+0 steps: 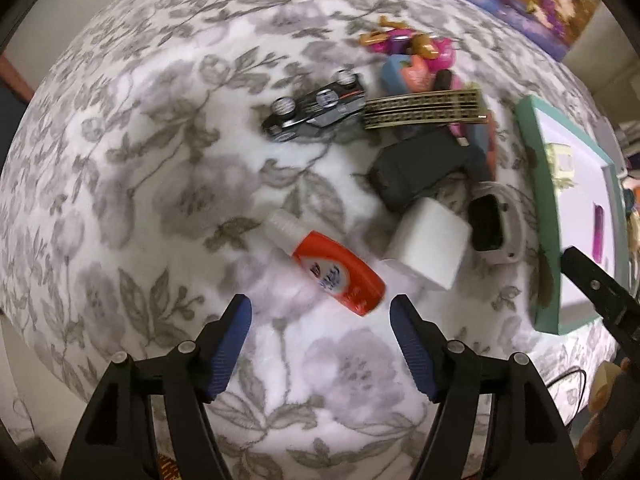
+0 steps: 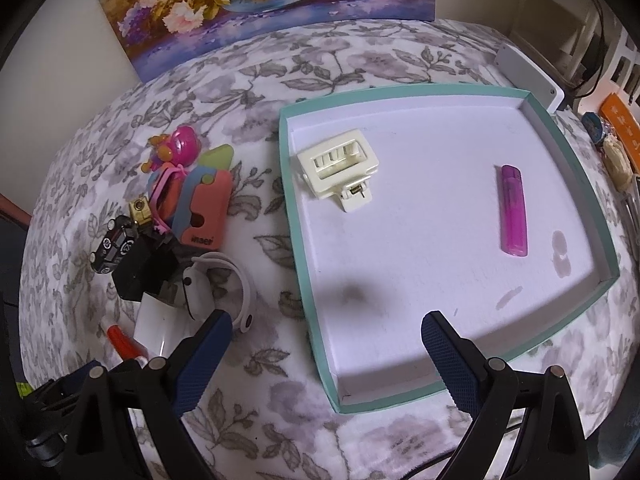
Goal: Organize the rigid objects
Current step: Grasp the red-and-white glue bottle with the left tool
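Left tongs [image 1: 320, 312] hang spread wide over the floral worktop [image 1: 140, 184], nothing between the blue pads, nothing touched. The orange bottle [image 1: 340, 272] lies on the cloth just ahead of them, clear cap pointing away, near but apart from the tips. Right tongs [image 2: 326, 332] stand just as wide, empty too, hovering over the near corner of the teal tray [image 2: 568, 208]; the left pad sits outside the rim, the right one above the white floor.

Now the tray: two things in it, well apart. A cream clip [image 2: 340, 168] near the far left corner, a purple lighter [image 2: 514, 212] toward the right wall. A few faint stains mark the floor beside the lighter.

The heap left of the tray is the hard part. A white block [image 1: 428, 244] lies beside the bottle, a watch [image 1: 496, 228] right next to it, its strap curling out. A dark pouch [image 1: 416, 168] overlaps a pink-and-blue case [image 2: 204, 208], and a gold striped comb [image 1: 428, 110] rests across the top. A black toy car [image 1: 316, 108] lies flipped, wheels up. Behind it all, pink and orange toys [image 2: 176, 148] blur together; I cannot tell them apart. From the right camera, the bottle is mostly hidden behind the tongs.
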Demonstrator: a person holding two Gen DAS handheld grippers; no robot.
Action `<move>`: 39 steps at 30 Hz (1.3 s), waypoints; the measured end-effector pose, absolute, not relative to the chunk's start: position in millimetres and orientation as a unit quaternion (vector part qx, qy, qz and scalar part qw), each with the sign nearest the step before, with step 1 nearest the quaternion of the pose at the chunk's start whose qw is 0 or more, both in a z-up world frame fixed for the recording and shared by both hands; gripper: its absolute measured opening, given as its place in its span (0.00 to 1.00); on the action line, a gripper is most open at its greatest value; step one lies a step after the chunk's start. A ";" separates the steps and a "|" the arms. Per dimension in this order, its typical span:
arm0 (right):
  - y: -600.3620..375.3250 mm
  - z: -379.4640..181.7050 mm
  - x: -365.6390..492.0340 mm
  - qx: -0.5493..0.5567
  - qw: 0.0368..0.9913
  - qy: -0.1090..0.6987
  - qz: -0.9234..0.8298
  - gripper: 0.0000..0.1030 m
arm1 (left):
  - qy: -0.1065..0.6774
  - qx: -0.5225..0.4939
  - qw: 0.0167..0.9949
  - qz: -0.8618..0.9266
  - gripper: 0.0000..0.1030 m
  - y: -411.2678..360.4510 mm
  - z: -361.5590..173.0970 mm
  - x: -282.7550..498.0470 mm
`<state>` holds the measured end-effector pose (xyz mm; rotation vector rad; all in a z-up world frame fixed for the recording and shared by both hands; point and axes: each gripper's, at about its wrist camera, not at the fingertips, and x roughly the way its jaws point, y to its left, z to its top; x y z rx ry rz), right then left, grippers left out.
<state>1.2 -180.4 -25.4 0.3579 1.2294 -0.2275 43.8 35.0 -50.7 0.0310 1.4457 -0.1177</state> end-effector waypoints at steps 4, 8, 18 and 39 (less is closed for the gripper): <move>-180.7 -25.6 1.1 0.170 0.796 0.572 -0.103 0.95 | 0.655 0.092 0.745 -0.089 0.76 12.8 -54.0 42.7; -183.2 -25.5 0.3 0.178 0.795 0.571 -0.101 0.95 | 0.635 0.183 0.744 -0.101 0.76 1.8 -60.6 46.1; -176.7 -28.3 5.8 0.190 0.790 0.578 -0.077 0.95 | 0.596 0.221 0.755 -0.160 0.81 -3.1 -71.7 79.8; -126.0 -34.7 38.5 0.133 0.798 0.587 -0.005 0.79 | 0.564 0.177 0.777 -0.218 0.77 6.2 -70.7 81.0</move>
